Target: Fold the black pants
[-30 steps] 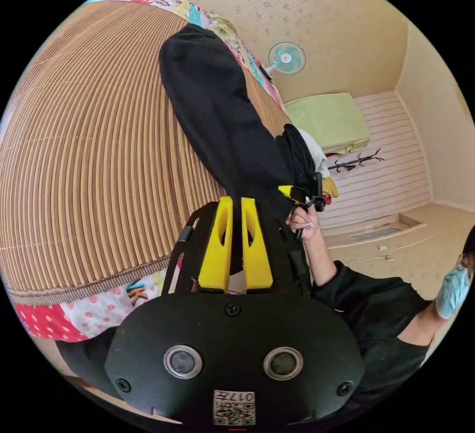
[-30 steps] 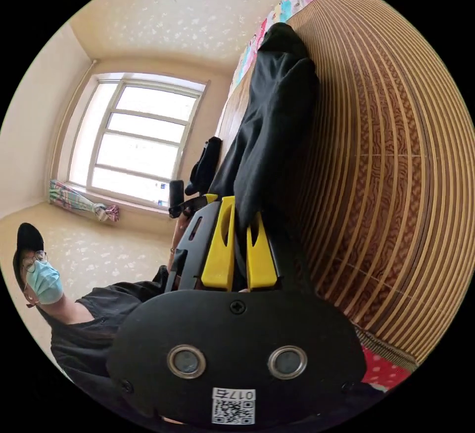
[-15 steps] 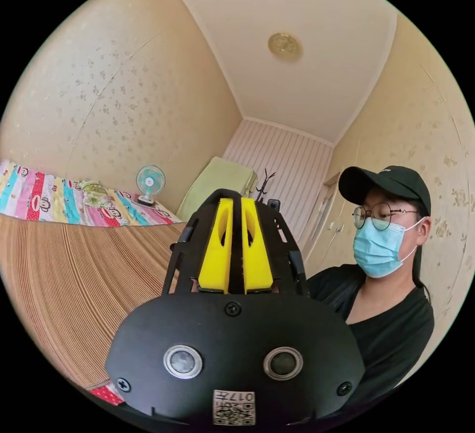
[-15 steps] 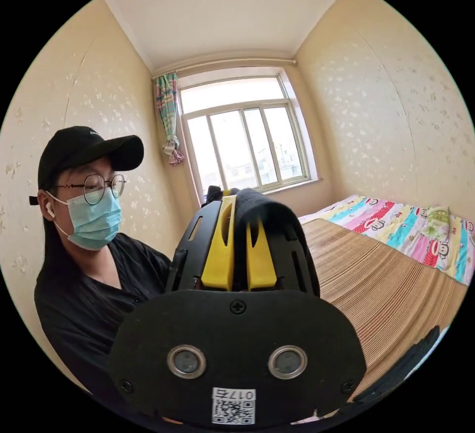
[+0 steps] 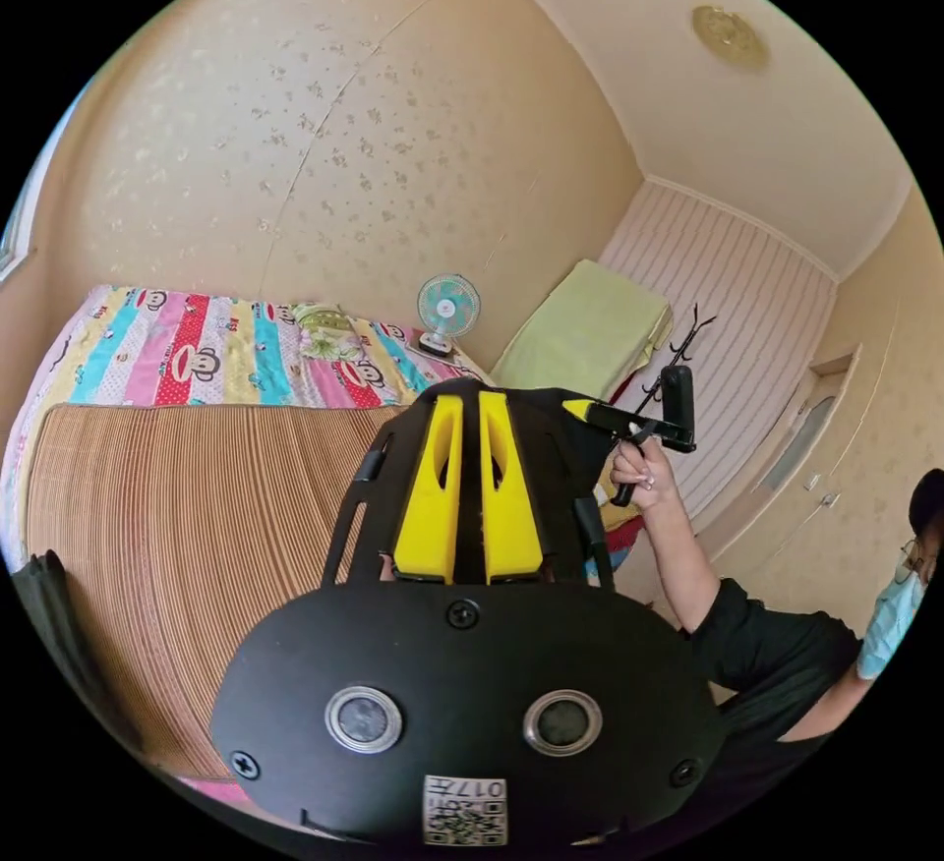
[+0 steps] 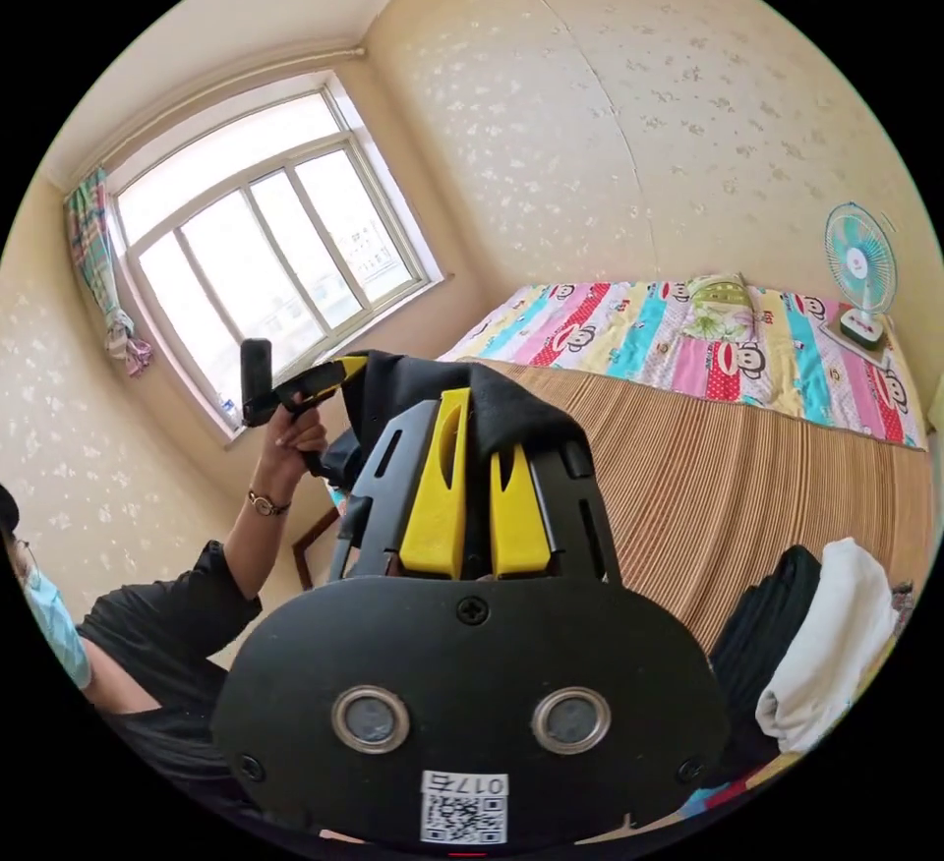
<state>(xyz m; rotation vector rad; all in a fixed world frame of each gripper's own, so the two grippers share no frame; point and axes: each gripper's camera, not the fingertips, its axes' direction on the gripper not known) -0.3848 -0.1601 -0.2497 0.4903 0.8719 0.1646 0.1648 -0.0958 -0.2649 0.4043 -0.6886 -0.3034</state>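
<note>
Both grippers are clenched on the black pants [image 6: 462, 399]: the right gripper [image 6: 474, 438] pinches a fold of the cloth draped over its jaws, and the left gripper [image 5: 470, 438] holds a thin dark edge. The garment is lifted above the striped bamboo mat [image 5: 197, 507] on the bed. Judging from this, folding is barely started, with laying flat and creasing still to do.

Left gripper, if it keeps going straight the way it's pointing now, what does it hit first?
Probably the black pants bunched just past the left gripper, whose jaws look nearly closed. Beyond them stands the wall with the green cushion, though depth is hard to judge here.
</note>
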